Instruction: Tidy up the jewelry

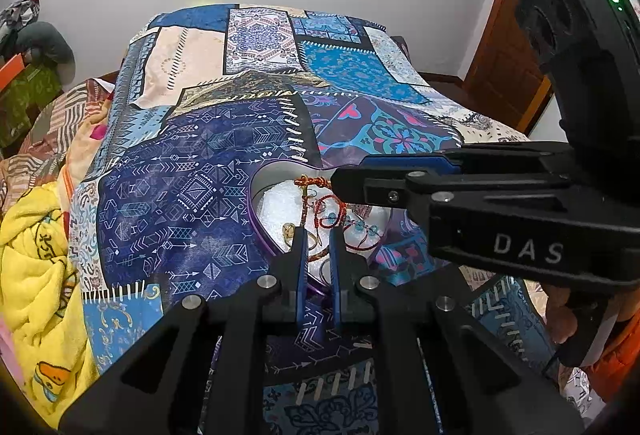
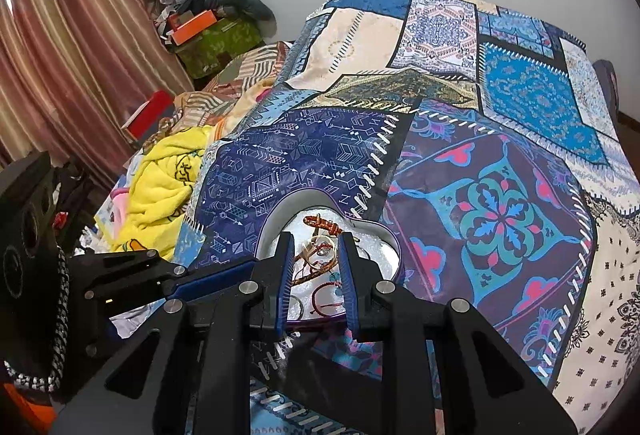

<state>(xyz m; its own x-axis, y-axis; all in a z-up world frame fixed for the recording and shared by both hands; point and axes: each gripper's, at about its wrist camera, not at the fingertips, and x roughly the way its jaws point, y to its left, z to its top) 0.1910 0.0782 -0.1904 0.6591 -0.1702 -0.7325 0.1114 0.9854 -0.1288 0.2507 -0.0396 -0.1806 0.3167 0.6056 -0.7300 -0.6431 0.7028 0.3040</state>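
Observation:
A heart-shaped purple tin (image 1: 256, 225) with a white lining sits on the patchwork bedspread; it also shows in the right wrist view (image 2: 276, 219). It holds a tangle of jewelry: a red cord bracelet (image 1: 326, 209), a braided orange bracelet (image 2: 320, 224), gold rings (image 1: 289, 232) and turquoise beads (image 1: 362, 226). My left gripper (image 1: 319, 235) hovers over the tin's near edge, its jaws slightly apart and empty. My right gripper (image 2: 315, 241) reaches over the tin from the right, its jaws open a small gap around the jewelry; its tips show in the left wrist view (image 1: 340, 181).
The patchwork bedspread (image 1: 224, 139) covers the bed. A yellow blanket (image 1: 36, 267) lies bunched at the left edge. Clothes and boxes (image 2: 208, 27) are piled by the curtain at far left. A wooden door (image 1: 504, 47) stands at right.

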